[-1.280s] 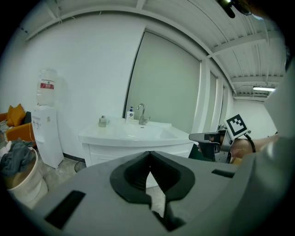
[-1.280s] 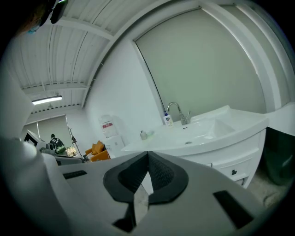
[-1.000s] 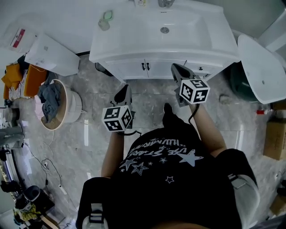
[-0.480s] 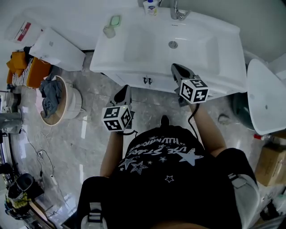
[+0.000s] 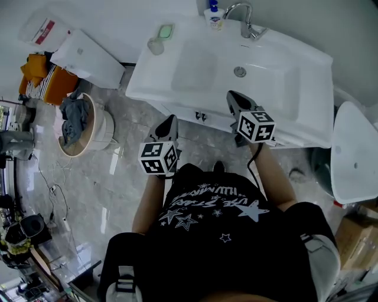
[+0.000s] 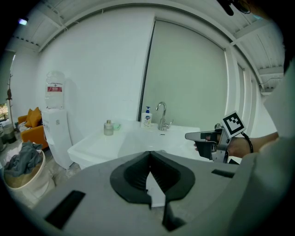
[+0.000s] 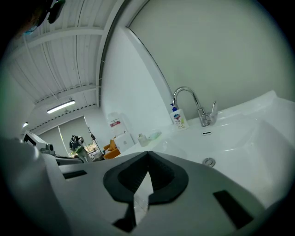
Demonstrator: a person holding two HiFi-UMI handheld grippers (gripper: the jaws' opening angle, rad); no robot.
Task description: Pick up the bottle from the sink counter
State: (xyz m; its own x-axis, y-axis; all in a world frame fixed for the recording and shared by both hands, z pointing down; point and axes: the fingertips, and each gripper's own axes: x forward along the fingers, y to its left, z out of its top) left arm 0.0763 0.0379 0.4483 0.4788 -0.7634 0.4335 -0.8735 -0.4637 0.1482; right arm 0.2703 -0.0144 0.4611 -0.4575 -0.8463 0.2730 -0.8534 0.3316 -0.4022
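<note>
Reaching in like this, you'd only nudge a bottle over: your left gripper, short of the sink counter's front edge, and your right gripper, over that edge, both have their jaws pressed together, empty. Grabbing the wrong bottle is the other risk. Back edge, counted: one small capped bottle at the left corner, one soap dish, one pump bottle, one faucet.
</note>
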